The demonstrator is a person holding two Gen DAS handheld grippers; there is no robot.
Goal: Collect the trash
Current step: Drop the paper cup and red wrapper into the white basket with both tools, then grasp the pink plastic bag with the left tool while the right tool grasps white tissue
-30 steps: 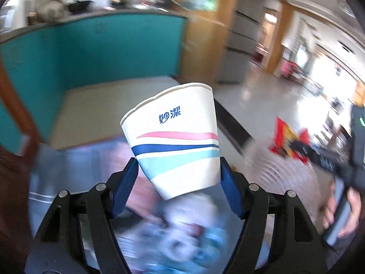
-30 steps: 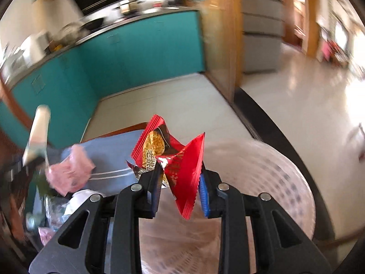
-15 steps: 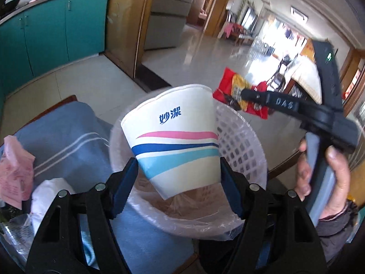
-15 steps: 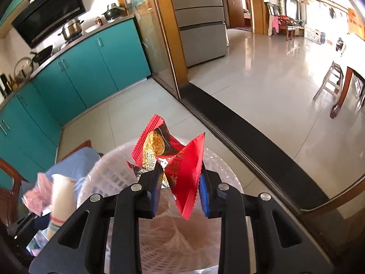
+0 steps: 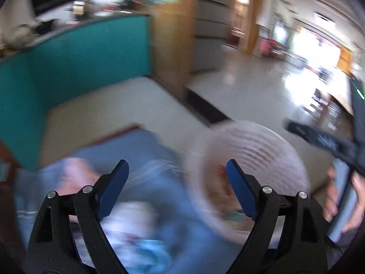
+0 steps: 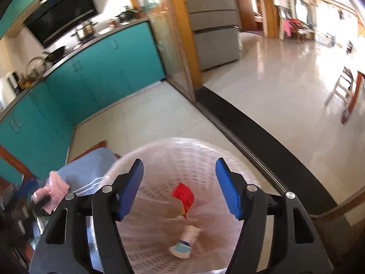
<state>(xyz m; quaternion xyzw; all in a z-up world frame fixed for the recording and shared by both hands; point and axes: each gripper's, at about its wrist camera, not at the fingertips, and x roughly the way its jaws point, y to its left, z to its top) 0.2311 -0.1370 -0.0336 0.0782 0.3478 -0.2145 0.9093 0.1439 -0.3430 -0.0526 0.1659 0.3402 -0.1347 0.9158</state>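
motion blur smears the basket [image 5: 248, 159] and cloth [image 5: 146, 146].

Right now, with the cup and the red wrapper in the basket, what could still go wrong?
The white basket stands near the table's edge, so a bump from the right gripper, whose jaws are opening right above it, might tip it. The left view is badly blurred, so the left gripper, also opening, could knock the pink wrapper off the blue cloth.

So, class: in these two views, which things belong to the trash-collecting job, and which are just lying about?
Belongs to the job:
- white mesh wastebasket
- red snack wrapper inside it
- paper cup inside it
- pink crumpled paper on the blue cloth

Just lying about:
- wok
- steel pot
- wooden stool
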